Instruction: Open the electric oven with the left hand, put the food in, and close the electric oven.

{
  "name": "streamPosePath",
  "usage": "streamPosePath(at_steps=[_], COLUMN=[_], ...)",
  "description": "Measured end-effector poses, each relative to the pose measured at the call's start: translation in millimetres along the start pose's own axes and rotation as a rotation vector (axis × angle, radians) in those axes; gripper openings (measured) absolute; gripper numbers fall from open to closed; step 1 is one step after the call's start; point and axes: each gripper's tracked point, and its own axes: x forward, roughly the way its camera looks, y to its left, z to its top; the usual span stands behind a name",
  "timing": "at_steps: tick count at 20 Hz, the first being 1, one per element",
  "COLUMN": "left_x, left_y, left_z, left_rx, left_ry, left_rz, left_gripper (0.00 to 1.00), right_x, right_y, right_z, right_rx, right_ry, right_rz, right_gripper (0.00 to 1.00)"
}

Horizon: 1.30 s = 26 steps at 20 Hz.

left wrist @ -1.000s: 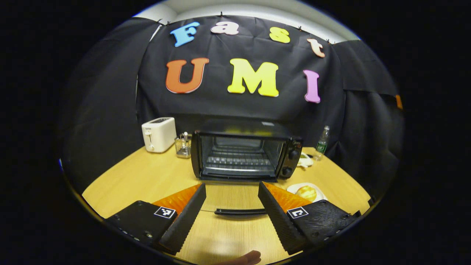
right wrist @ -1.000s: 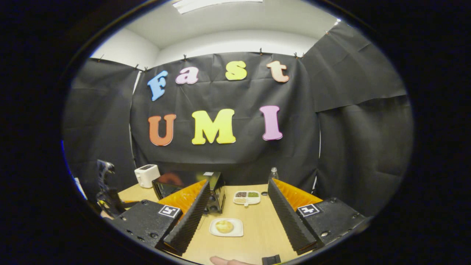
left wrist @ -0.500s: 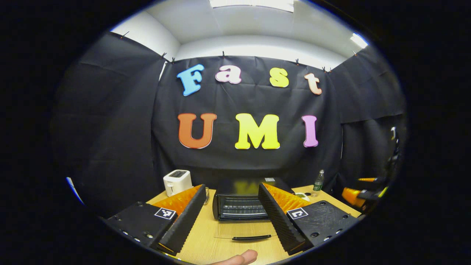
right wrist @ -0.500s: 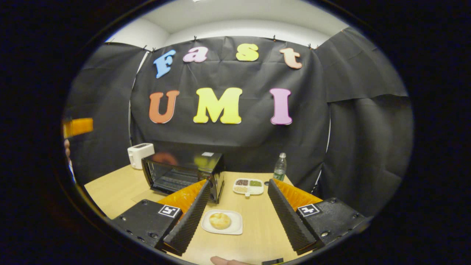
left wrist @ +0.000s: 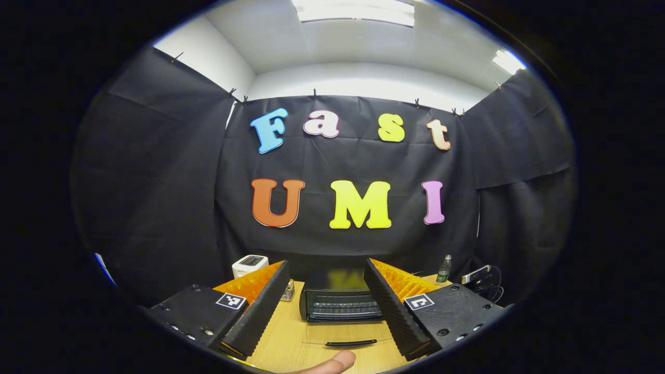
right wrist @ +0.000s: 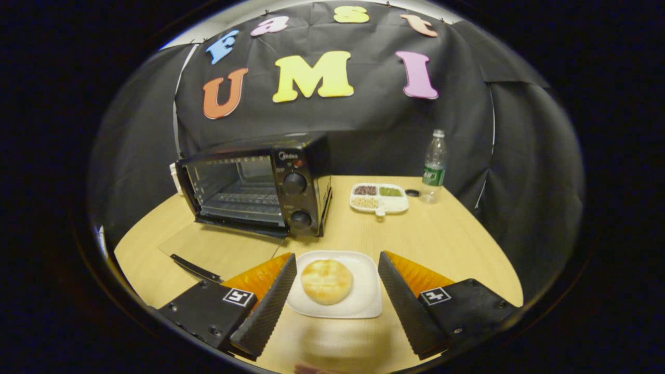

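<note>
With the oven [right wrist: 254, 182] door lying flat open on the table [right wrist: 447, 244], the bread roll [right wrist: 327, 280] on its white plate [right wrist: 363, 301] is framed between the wide-open, empty right tool [right wrist: 332, 296], and could be squashed or knocked off if closed carelessly.

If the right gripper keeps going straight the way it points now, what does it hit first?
Most likely the bun on the white plate: it sits centred between the open jaws of the right gripper, just ahead. Depth is hard to judge, so the plate's near rim might touch first.
</note>
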Motion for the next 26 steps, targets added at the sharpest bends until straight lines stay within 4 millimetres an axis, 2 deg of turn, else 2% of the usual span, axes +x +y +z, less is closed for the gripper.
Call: streamPosePath(at_steps=[1, 2, 3, 4, 6, 7, 8, 9, 13, 20, 21, 23, 26], left_x=[-1.9, -2.0, -1.0, -0.3, 1.8, 4.0, 5.1, 5.7, 9.6, 3.7, 4.5, 1.0, -2.0], left_y=[-0.6, -1.4, -1.4, -2.2, -5.3, -5.2, -5.7, -4.9, -4.5, 3.0, 2.4, 2.6, 6.0], left_z=[-4.0, -7.2, -9.7, -12.1, -17.5, -20.2, -23.3, -26.2, -34.8, -34.5, -35.7, -35.8, -33.8], left_rx=[0.005, 0.009, 0.01, 0.009, 0.004, 0.001, 0.0, 0.0, -0.024, -0.05, -0.054, -0.062, -0.045], left_ry=[0.006, 0.011, 0.015, 0.018, 0.03, 0.038, 0.047, 0.055, 0.074, 0.064, 0.065, 0.065, 0.06], left_rz=[-0.002, -0.002, -0.002, -0.001, -0.008, -0.01, -0.013, -0.012, -0.022, -0.031, -0.032, -0.038, -0.04], left_gripper=[0.95, 0.95, 0.94, 0.95, 0.95, 0.95, 0.95, 0.95, 0.95, 0.95, 0.95, 0.94, 0.94], right_x=[6.1, 10.8, 16.2, 21.5, 31.2, 36.0, 39.7, 42.4, 45.9, 52.3, 51.8, 47.5, 33.5], right_y=[1.7, 2.4, 3.2, 3.0, 4.9, 5.7, 5.6, 3.7, 6.1, 6.8, 6.9, 8.5, 20.3], right_z=[-7.2, -12.6, -18.3, -23.4, -35.0, -39.2, -42.5, -45.5, -45.4, -45.3, -46.0, -44.9, -37.1], right_rx=[0.014, 0.024, 0.024, 0.02, 0.018, 0.02, 0.018, 0.017, 0.02, 0.052, 0.055, 0.083, 0.168], right_ry=[0.017, 0.031, 0.04, 0.053, 0.087, 0.1, 0.113, 0.122, 0.116, 0.097, 0.095, 0.096, 0.091], right_rz=[0.015, 0.017, 0.021, 0.016, 0.008, 0.008, 0.007, 0.0, 0.0, 0.005, 0.003, 0.011, 0.063], right_gripper=[1.0, 1.0, 0.96, 1.0, 1.0, 0.96, 1.0, 0.99, 0.9, 0.86, 0.81, 0.73, 0.68])
